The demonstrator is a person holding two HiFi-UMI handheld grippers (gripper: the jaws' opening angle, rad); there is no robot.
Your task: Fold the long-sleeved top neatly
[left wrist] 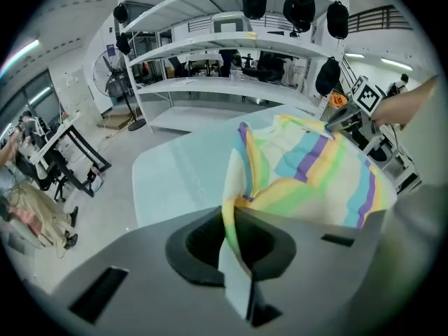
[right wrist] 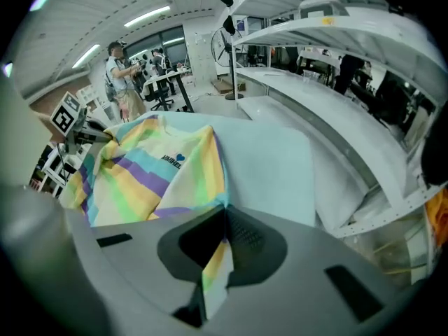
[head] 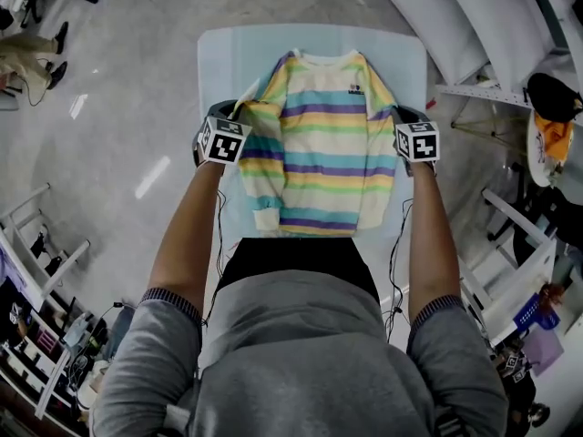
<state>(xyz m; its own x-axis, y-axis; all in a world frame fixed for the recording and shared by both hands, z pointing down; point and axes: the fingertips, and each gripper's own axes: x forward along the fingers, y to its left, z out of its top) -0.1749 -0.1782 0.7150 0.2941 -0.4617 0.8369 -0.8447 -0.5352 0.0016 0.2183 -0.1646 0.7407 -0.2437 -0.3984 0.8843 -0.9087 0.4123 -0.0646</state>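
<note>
A long-sleeved top (head: pixel 323 153) with pastel yellow, teal, purple and green stripes lies front up on a pale table (head: pixel 228 53), sleeves folded in along its sides. My left gripper (head: pixel 239 109) is at the top's left edge near the shoulder, shut on a fold of striped fabric (left wrist: pixel 234 187) that rises between its jaws. At the right edge my right gripper (head: pixel 398 112) is shut on the fabric too, a strip of it pinched between the jaws (right wrist: pixel 218 257). In the right gripper view the chest print (right wrist: pixel 173 158) faces up.
A curved white shelving unit (head: pixel 474 25) runs past the table's far right. White racks (head: pixel 36 235) stand on the floor at the left. An orange and black item (head: pixel 551 126) lies at the right. People stand at desks (right wrist: pixel 122 75) in the background.
</note>
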